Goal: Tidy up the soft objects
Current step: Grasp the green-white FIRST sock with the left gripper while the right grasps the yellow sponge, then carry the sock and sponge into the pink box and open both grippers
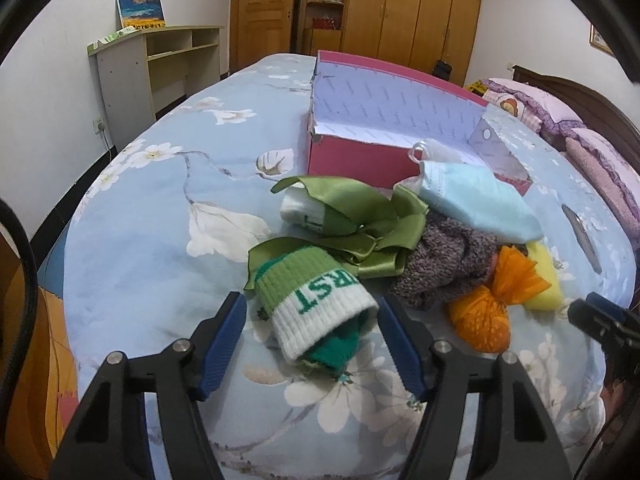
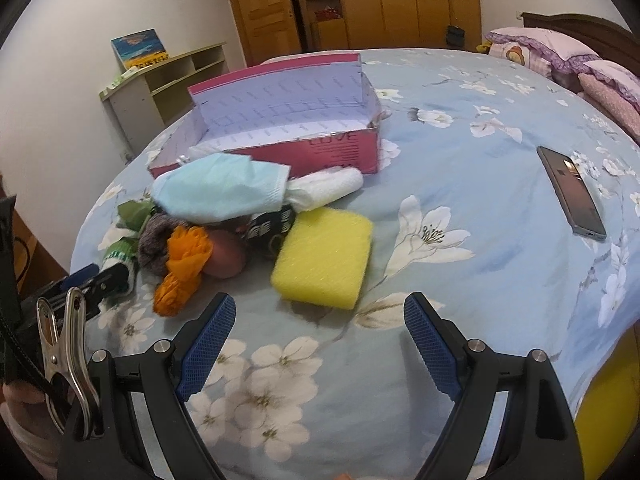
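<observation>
A pile of soft things lies on the bed in front of an open pink box [image 1: 352, 160] [image 2: 340, 152]. My left gripper [image 1: 312, 332] is open, its jaws on either side of a green and white sock [image 1: 320, 300] without closing on it. Behind it lie a green ribbon [image 1: 360, 216], a grey knit piece [image 1: 444, 260], a blue face mask [image 1: 476, 200] [image 2: 220, 188] and an orange mesh pouch [image 1: 492, 312] [image 2: 180, 268]. My right gripper [image 2: 320, 340] is open and empty, just short of a yellow sponge [image 2: 324, 256]. A rolled white cloth [image 2: 332, 186] lies by the box.
A dark phone [image 2: 572, 196] lies on the floral bedspread [image 2: 460, 160] to the right. Pink pillows [image 2: 560, 52] sit at the headboard. A shelf desk [image 1: 160, 68] stands by the left wall, wardrobes behind. The left gripper shows at the left edge of the right wrist view [image 2: 88, 280].
</observation>
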